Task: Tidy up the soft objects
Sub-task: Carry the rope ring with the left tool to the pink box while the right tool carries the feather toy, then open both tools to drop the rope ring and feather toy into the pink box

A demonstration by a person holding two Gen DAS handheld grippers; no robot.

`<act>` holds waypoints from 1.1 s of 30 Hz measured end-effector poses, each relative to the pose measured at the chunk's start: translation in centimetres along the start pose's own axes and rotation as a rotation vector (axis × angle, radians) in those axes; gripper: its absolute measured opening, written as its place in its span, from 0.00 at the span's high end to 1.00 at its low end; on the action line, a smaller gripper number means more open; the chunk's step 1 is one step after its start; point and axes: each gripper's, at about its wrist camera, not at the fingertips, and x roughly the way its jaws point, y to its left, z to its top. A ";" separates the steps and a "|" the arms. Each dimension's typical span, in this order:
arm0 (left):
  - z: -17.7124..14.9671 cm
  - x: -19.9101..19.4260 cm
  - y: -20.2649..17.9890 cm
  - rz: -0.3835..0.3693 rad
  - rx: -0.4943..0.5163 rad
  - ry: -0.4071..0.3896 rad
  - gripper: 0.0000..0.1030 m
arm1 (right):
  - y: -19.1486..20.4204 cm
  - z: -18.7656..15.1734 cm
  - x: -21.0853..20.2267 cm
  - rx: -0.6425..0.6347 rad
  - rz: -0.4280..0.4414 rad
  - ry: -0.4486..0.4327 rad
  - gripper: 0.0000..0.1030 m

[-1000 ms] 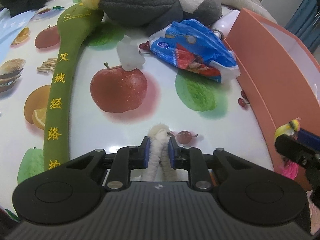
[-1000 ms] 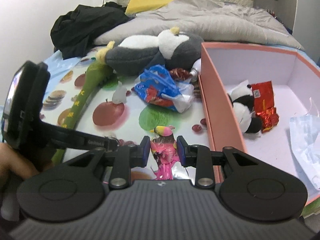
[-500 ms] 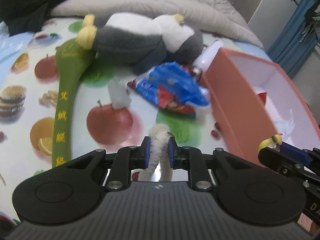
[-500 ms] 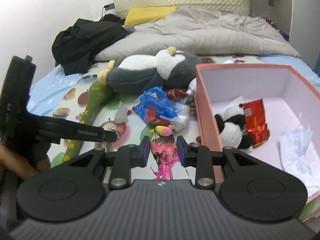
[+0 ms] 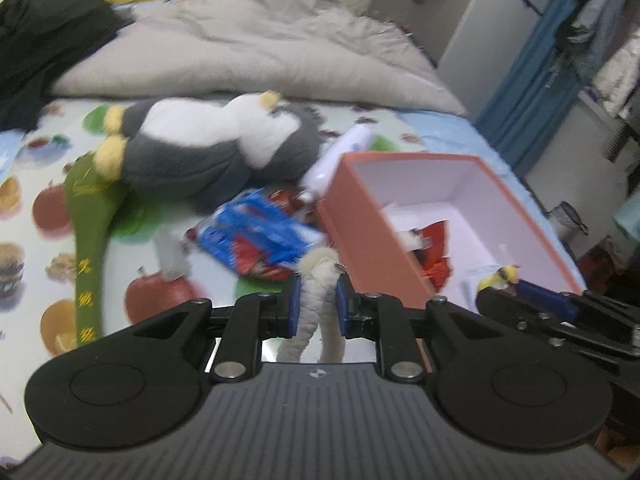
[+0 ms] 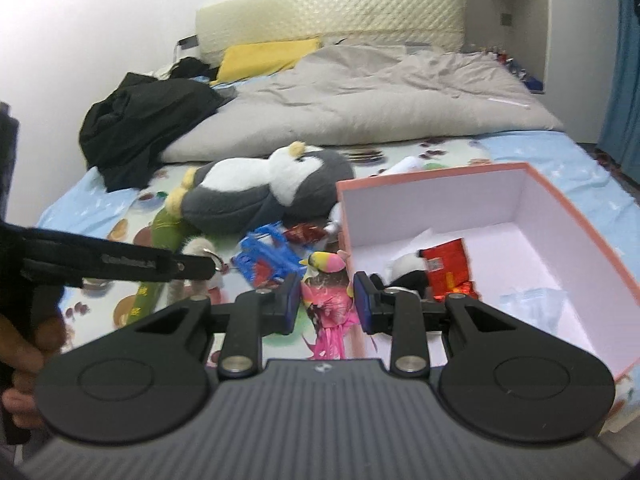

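My left gripper (image 5: 317,300) is shut on a white fuzzy plush toy (image 5: 316,280) and holds it in the air just left of the pink box (image 5: 362,216). My right gripper (image 6: 327,300) is shut on a pink flamingo plush (image 6: 326,300) with a yellow head, held by the box's (image 6: 580,236) near left corner. The box holds a panda plush (image 6: 406,276), a red packet (image 6: 446,266) and a pale mask (image 6: 532,300). A large grey and white penguin plush (image 6: 264,196) and a long green plush (image 5: 90,240) lie on the fruit-print sheet.
A blue and red snack bag (image 5: 256,240) lies between the penguin and the box. A white bottle (image 5: 344,152) lies behind the box. A grey duvet (image 6: 360,100) and black clothes (image 6: 140,124) lie at the back of the bed.
Both grippers have risen with their toys held, and the views have tilted up. The left gripper has moved right toward the box. The right gripper stands a little wider around the flamingo.
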 end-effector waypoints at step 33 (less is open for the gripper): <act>2.6 14.7 -15.4 -0.155 0.304 0.197 0.79 | -16.3 -0.3 4.7 0.184 -0.249 0.171 0.68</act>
